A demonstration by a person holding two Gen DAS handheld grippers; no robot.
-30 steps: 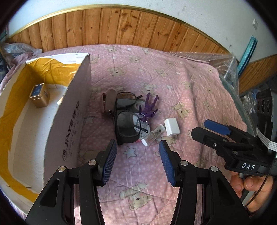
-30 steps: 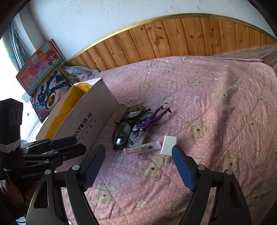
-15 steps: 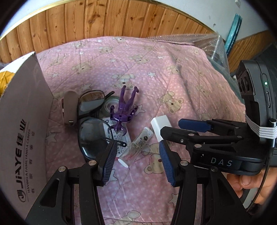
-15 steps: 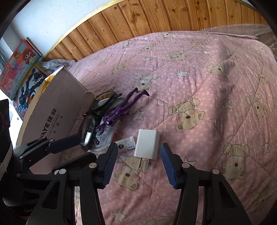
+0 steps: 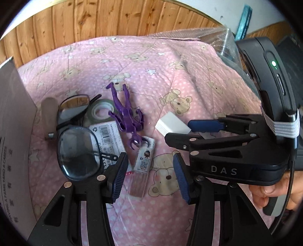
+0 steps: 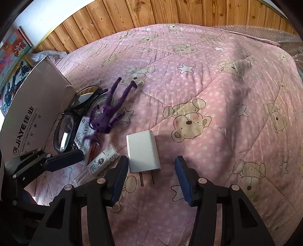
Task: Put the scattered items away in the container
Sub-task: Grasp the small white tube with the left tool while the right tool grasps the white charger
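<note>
On the pink bear quilt lie a white plug charger [image 6: 143,151], a small clear tube with a printed label [image 5: 143,162], a purple figure [image 5: 126,115], black glasses [image 5: 77,149], a tape roll [image 5: 102,111] and a labelled packet [image 5: 108,136]. The cardboard box [image 6: 32,115] stands at the left. My left gripper [image 5: 149,175] is open, its fingers either side of the tube. My right gripper [image 6: 151,181] is open just short of the charger's prongs; it also shows in the left wrist view [image 5: 181,130], beside the charger [image 5: 171,124].
A wood-panelled wall [image 6: 170,15] runs behind the bed. Bubble wrap [image 5: 217,37] lies at the quilt's far right edge. Picture boxes [image 6: 11,54] lean at the far left behind the cardboard box.
Both grippers have moved forward and down toward the items. The left now straddles the tube; the right has closed in on the charger, its jaws narrower than one second ago.
</note>
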